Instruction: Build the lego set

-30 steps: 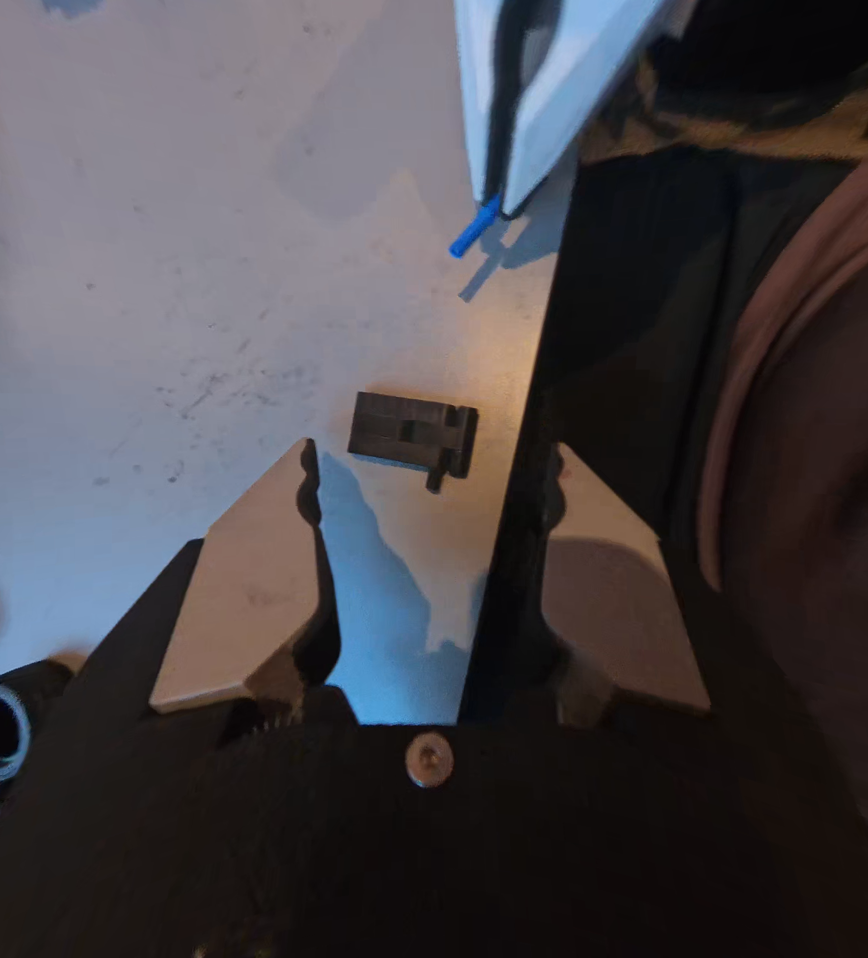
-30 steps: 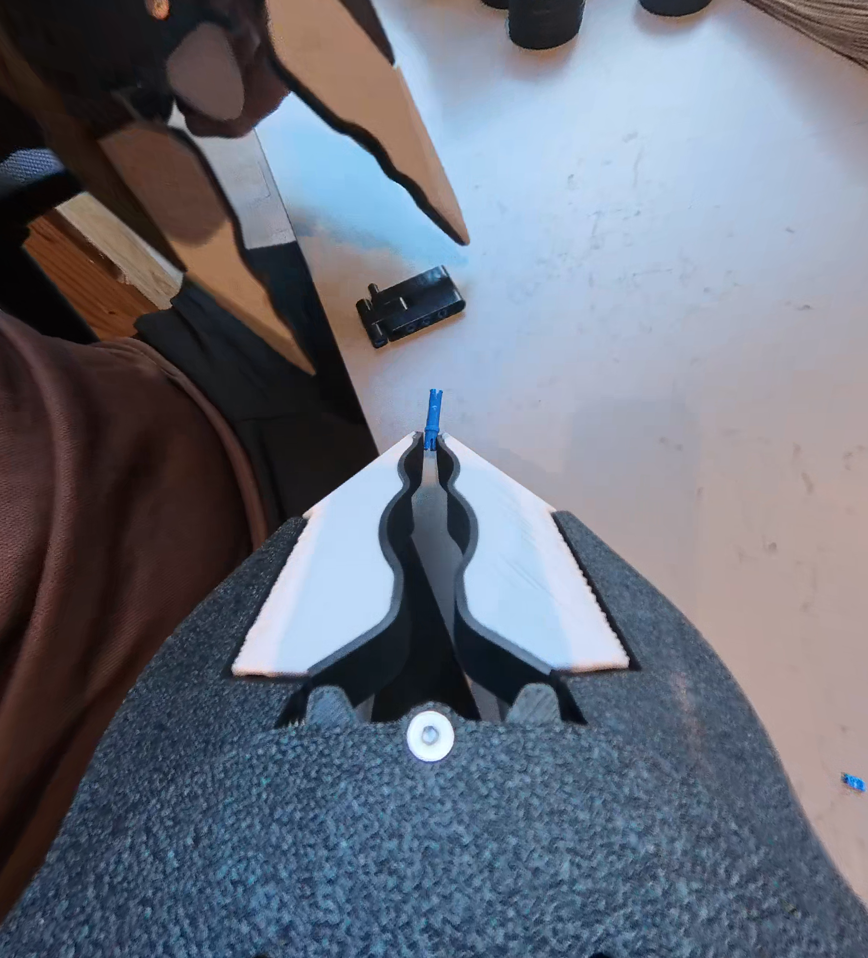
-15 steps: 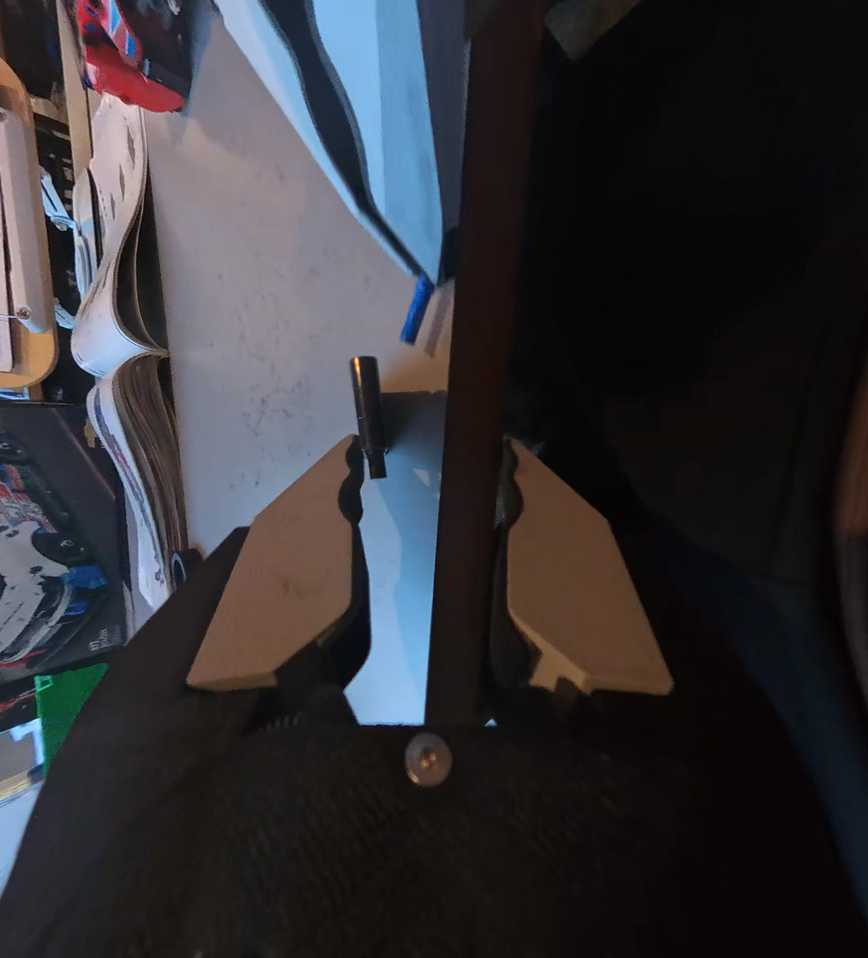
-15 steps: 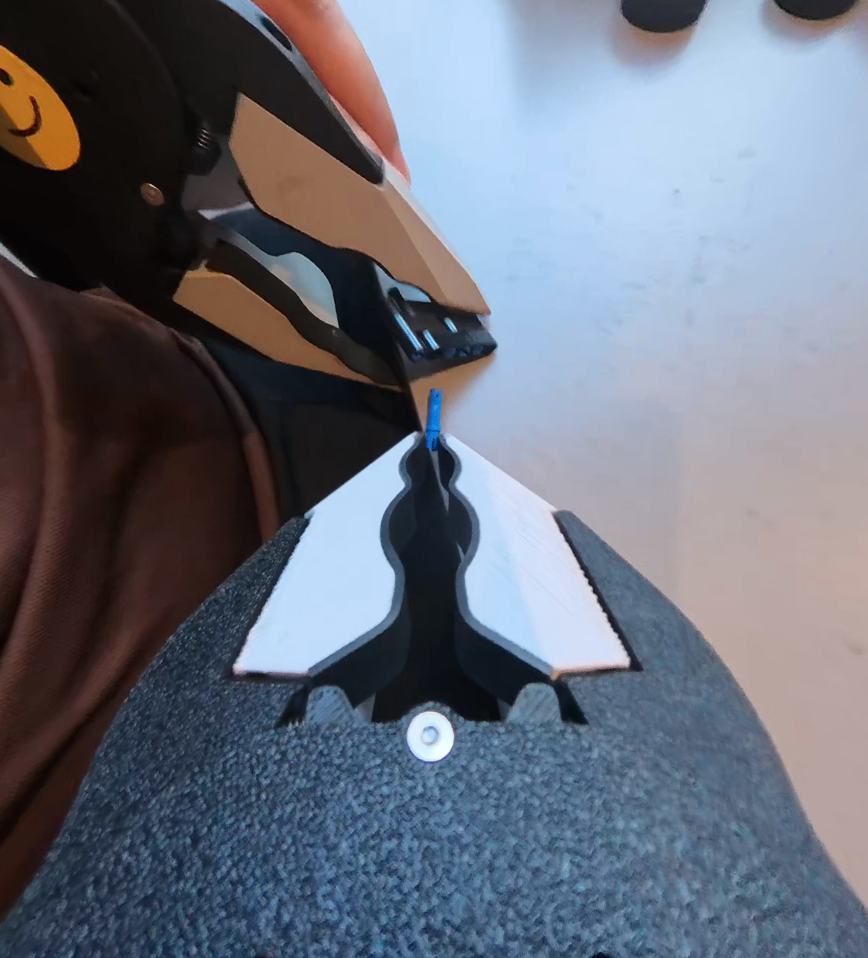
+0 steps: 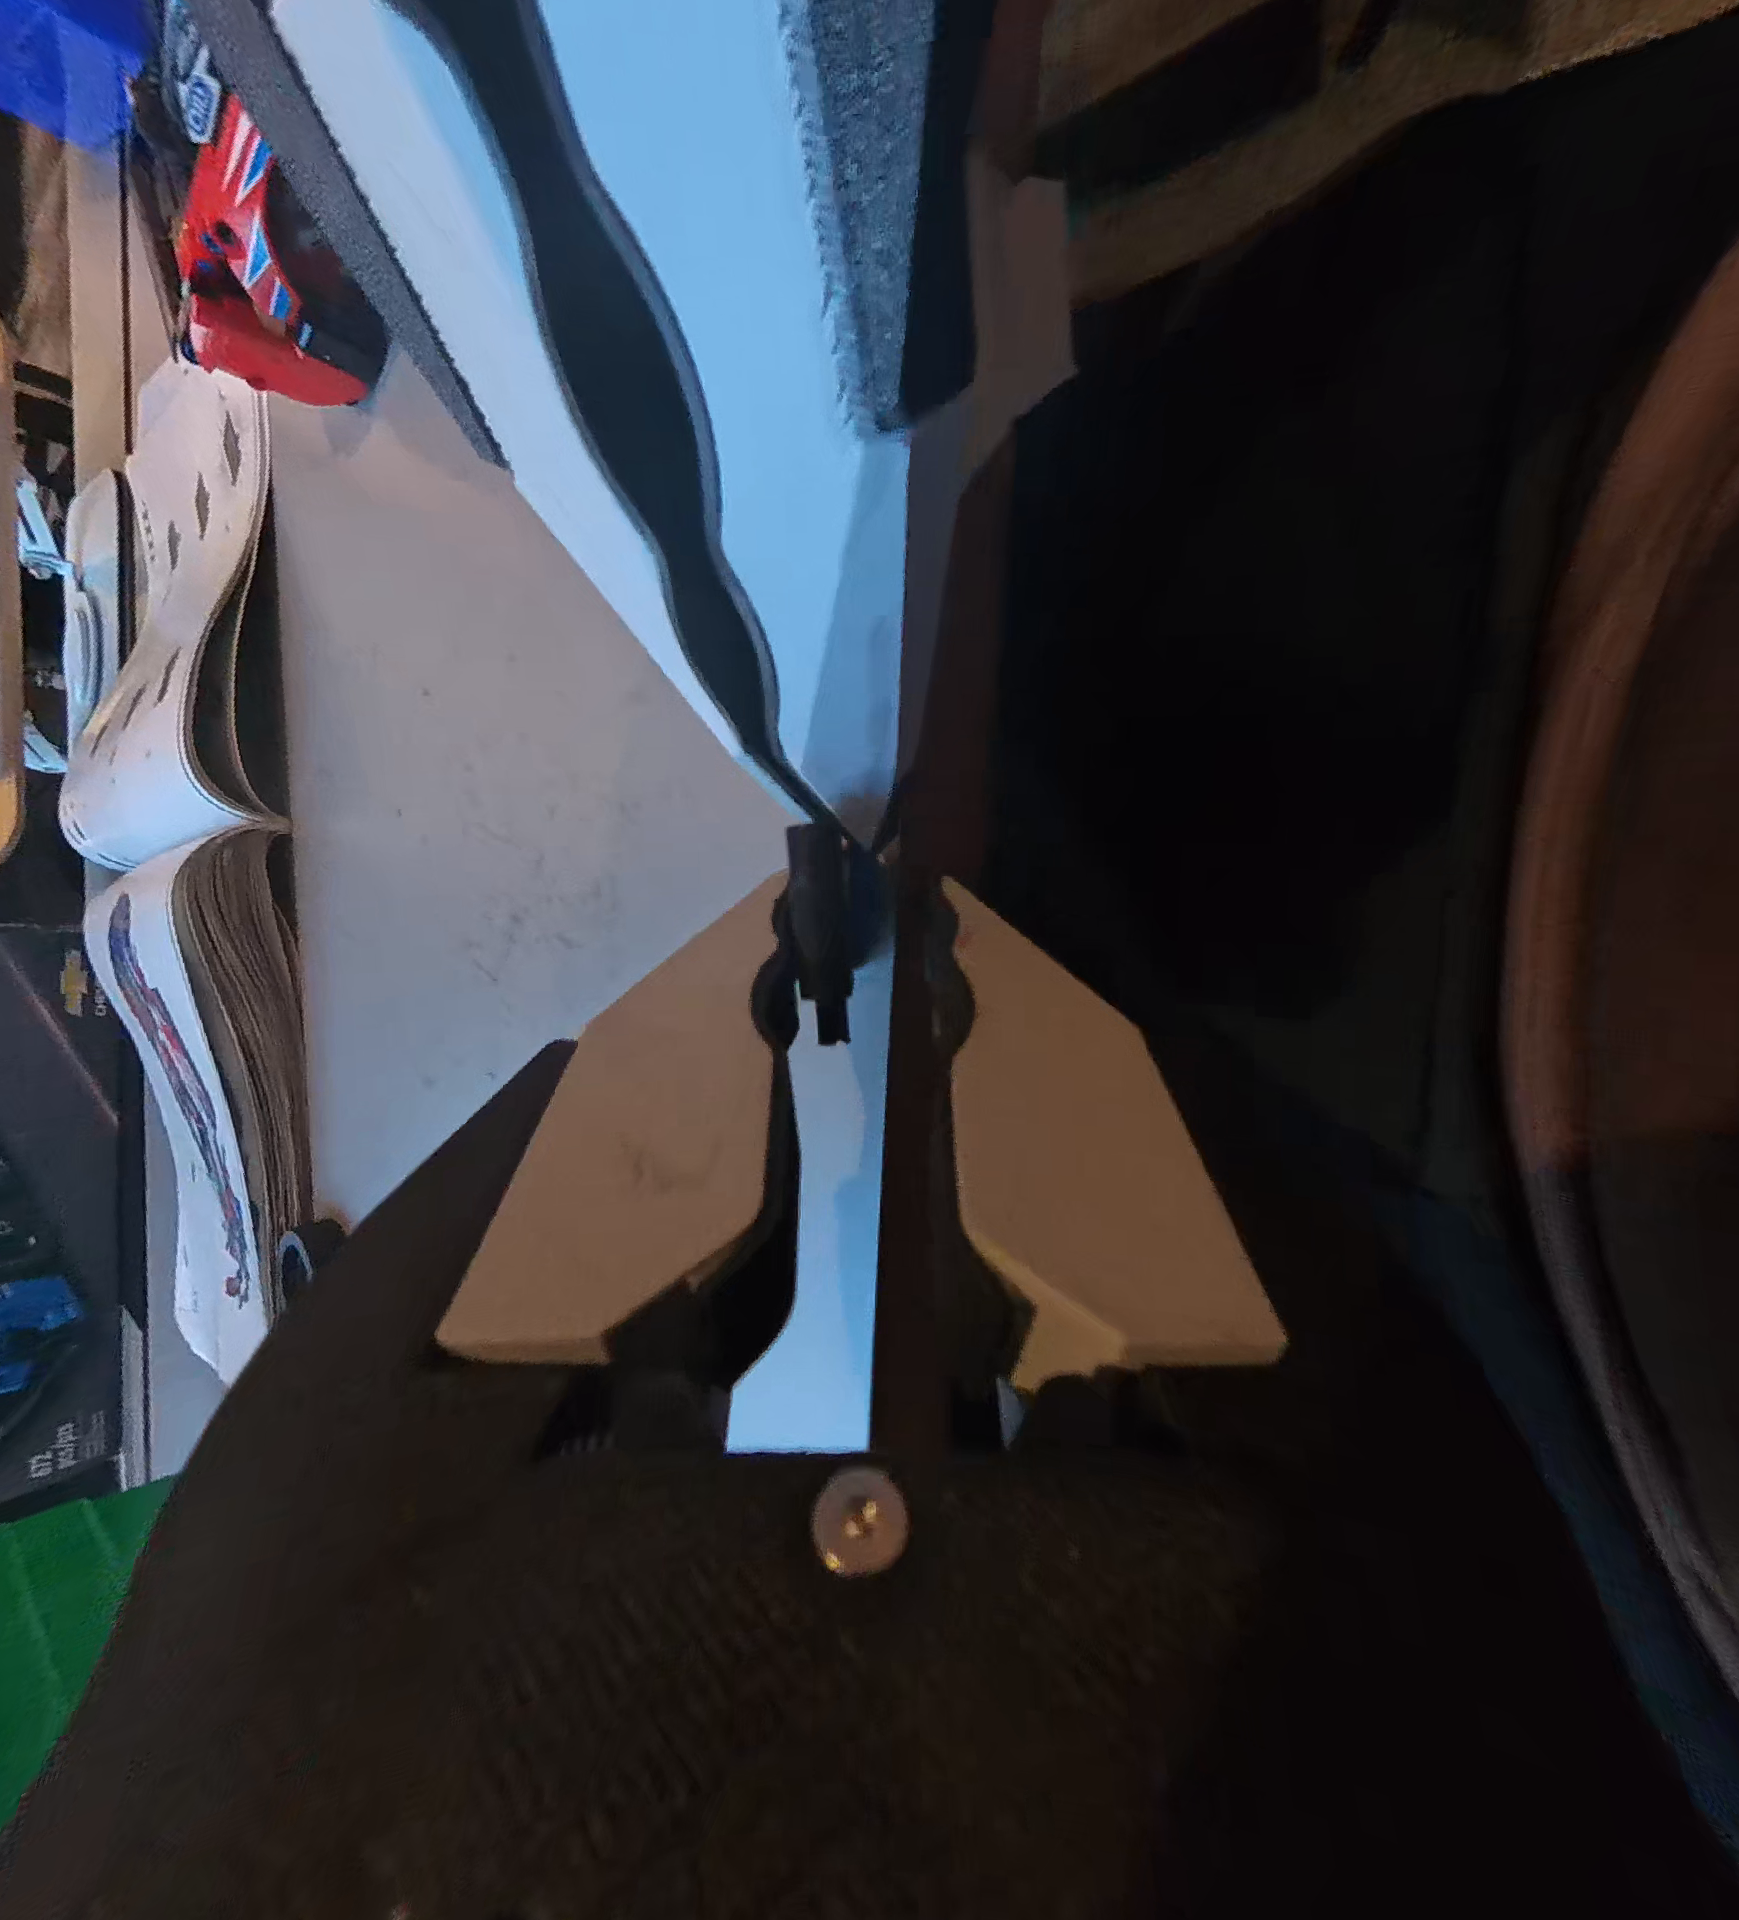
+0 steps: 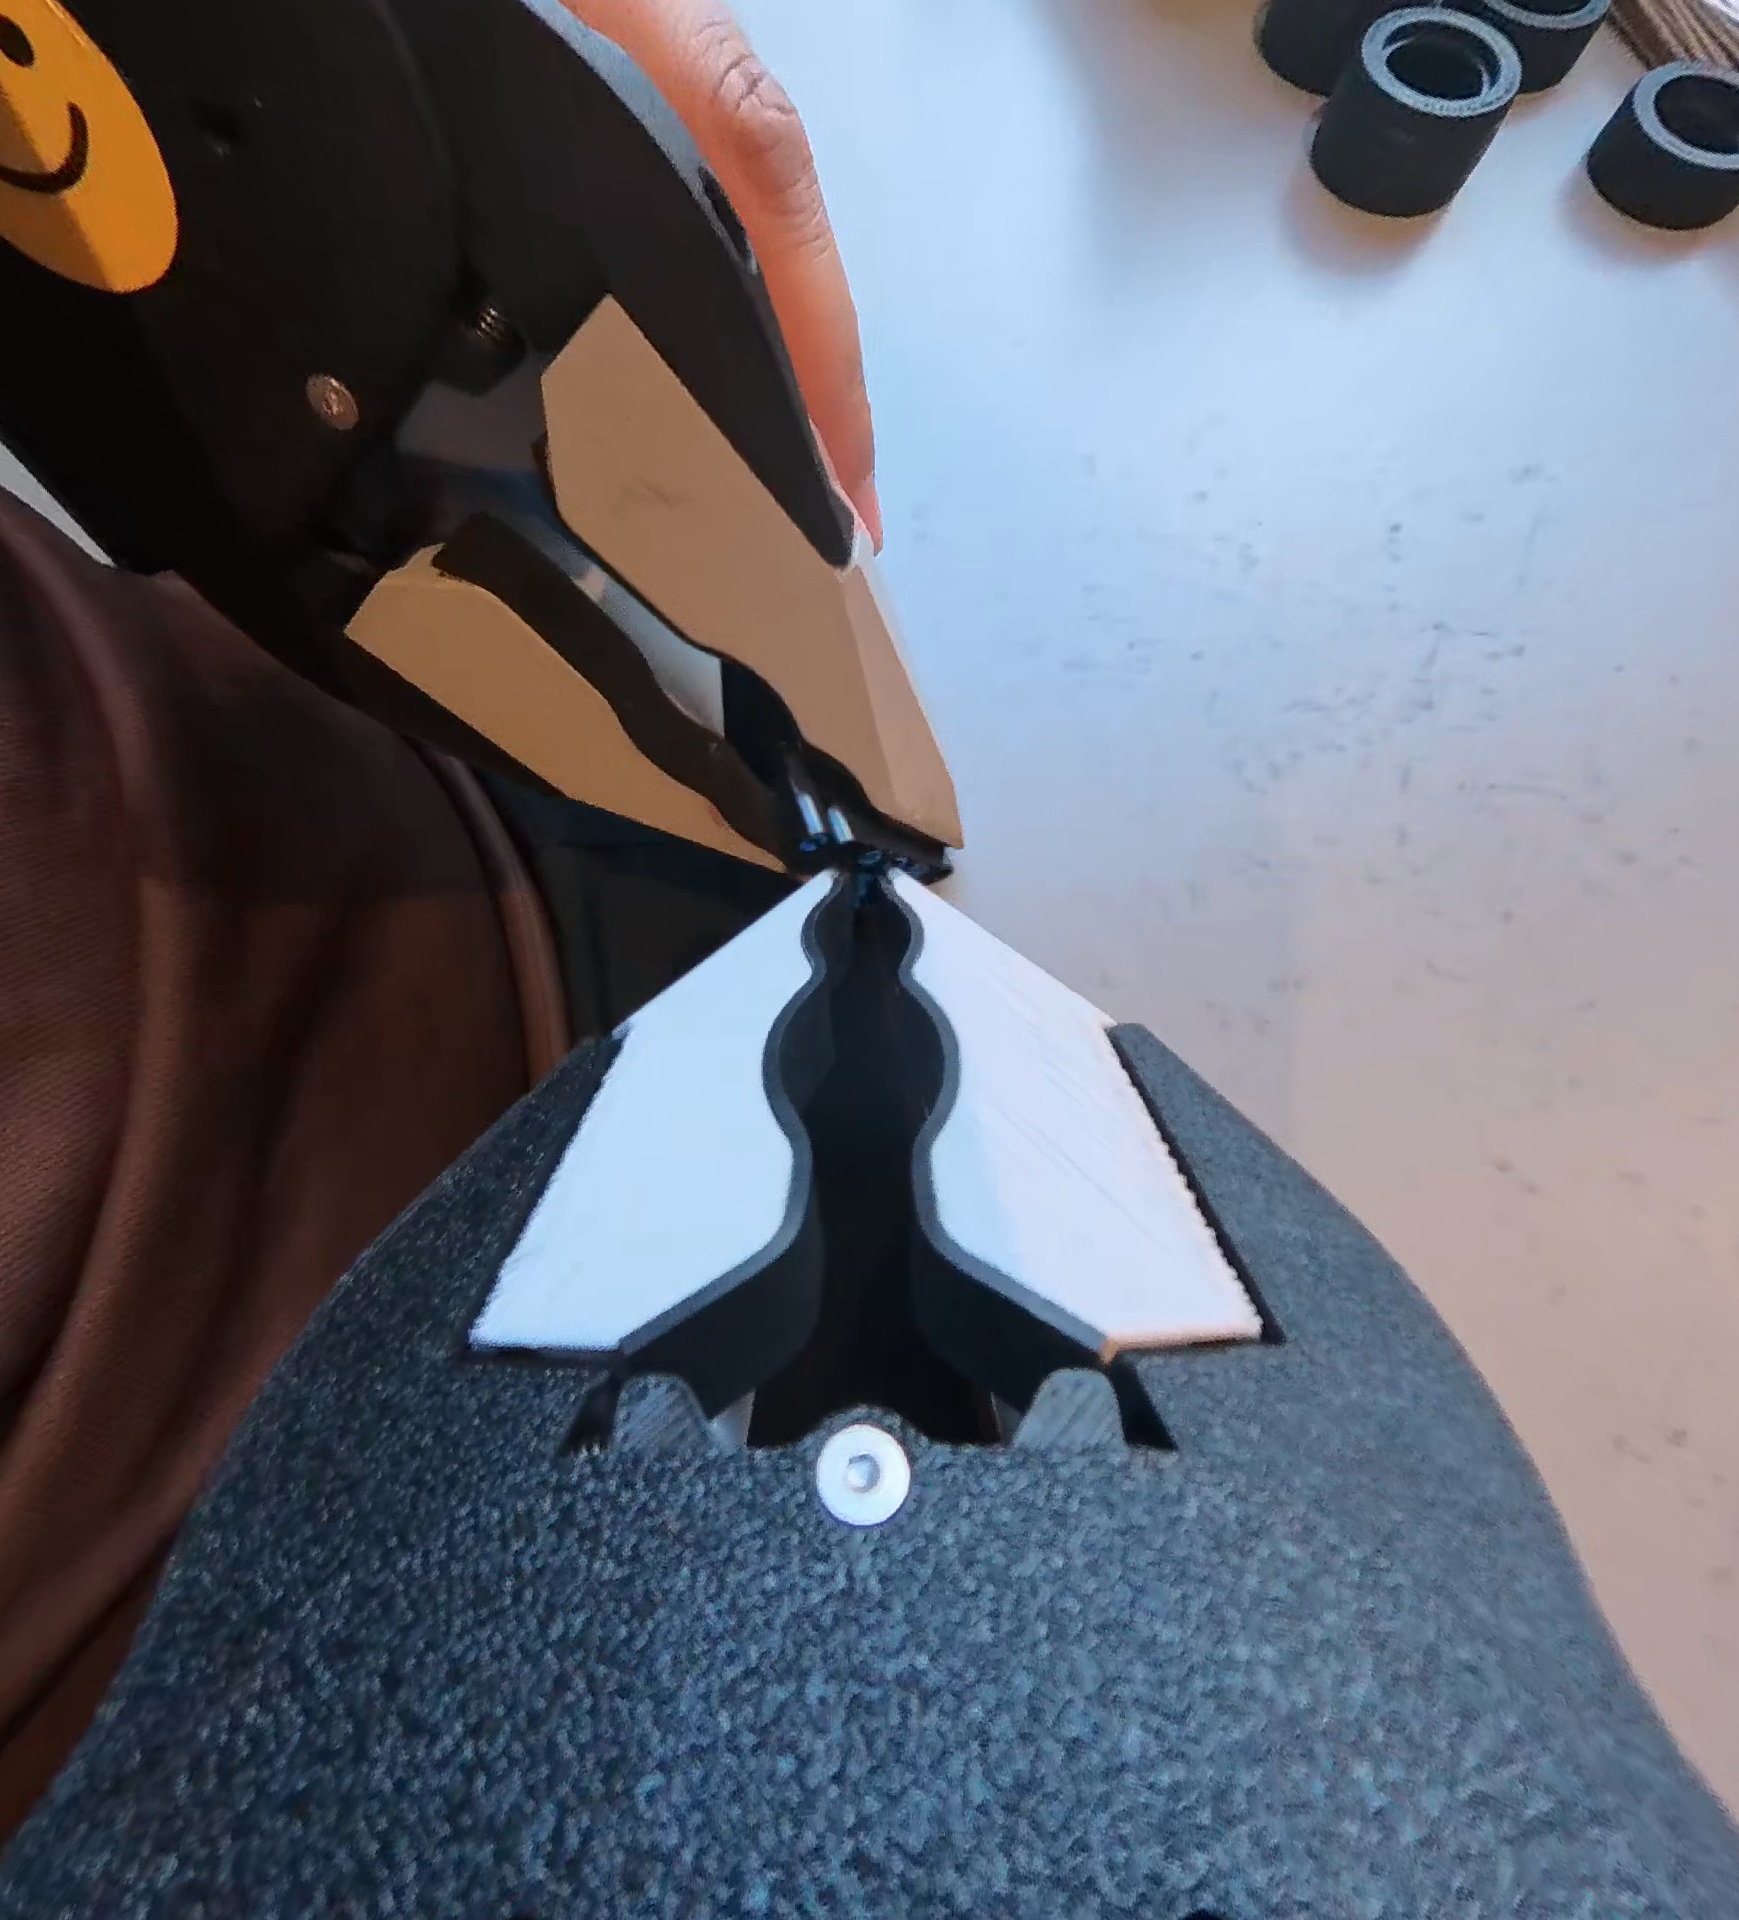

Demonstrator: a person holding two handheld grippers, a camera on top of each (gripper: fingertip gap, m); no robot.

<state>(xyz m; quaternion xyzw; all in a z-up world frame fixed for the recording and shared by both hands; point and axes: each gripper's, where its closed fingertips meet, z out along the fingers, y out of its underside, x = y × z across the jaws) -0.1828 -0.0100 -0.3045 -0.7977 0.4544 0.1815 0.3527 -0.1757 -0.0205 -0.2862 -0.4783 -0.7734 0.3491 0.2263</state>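
The left gripper [image 6: 870, 847] clamps a black piece [image 5: 815, 925] at the table [image 6: 1364, 727] edge. The right gripper [image 6: 860, 883] is pinched tight against it; whatever its tips hold is hidden.

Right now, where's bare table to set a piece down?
Free: the white table between the black tyres at the far edge and the right gripper; also the strip beside the open booklet. Crowded: the near edge, where the left gripper holds the black lego piece tip to tip.
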